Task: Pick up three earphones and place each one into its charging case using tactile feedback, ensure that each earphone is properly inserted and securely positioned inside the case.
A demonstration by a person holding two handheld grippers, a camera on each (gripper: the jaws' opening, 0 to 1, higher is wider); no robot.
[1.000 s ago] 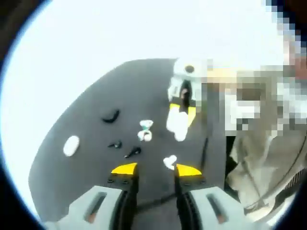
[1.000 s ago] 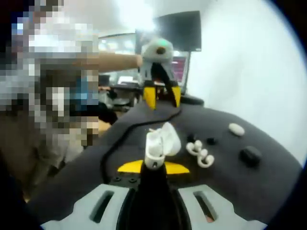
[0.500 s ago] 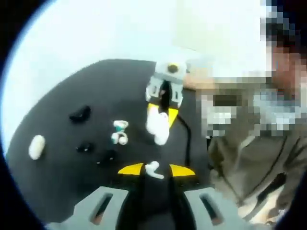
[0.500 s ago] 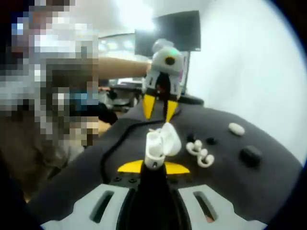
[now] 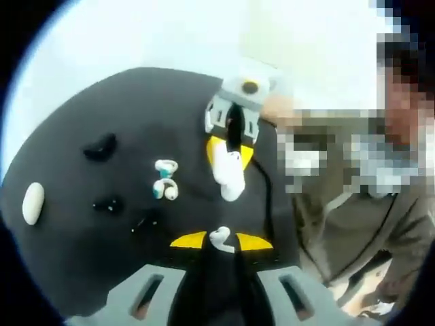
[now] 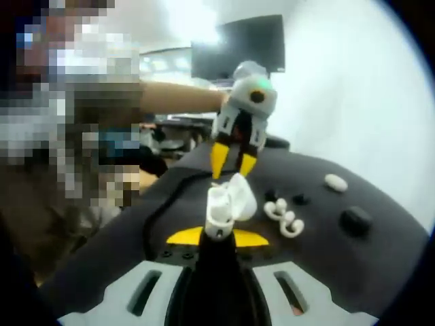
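My left gripper (image 5: 221, 240) is shut on a small white earbud (image 5: 219, 238), held above the black mat (image 5: 81, 258). Facing it, my right gripper (image 5: 230, 153) is shut on an open white charging case (image 5: 230, 175). In the right gripper view the case (image 6: 229, 198) stands upright in my right gripper (image 6: 217, 236), lid open. My left gripper (image 6: 232, 166) hangs just behind and above the case's open top, its yellow tips close to it. A pair of white earphones with teal parts (image 5: 164, 179) lies on the mat, as do two black earbuds (image 5: 109, 204).
A black case (image 5: 100, 146) and a white oval case (image 5: 32, 202) lie at the mat's left side. A black cable (image 6: 163, 204) runs across the mat. A person sits close by on the right of the left gripper view. A dark monitor (image 6: 238, 44) stands behind.
My left gripper shut on the white earbud, lifted it off the mat and carried it toward the open case. My right gripper kept the case still.
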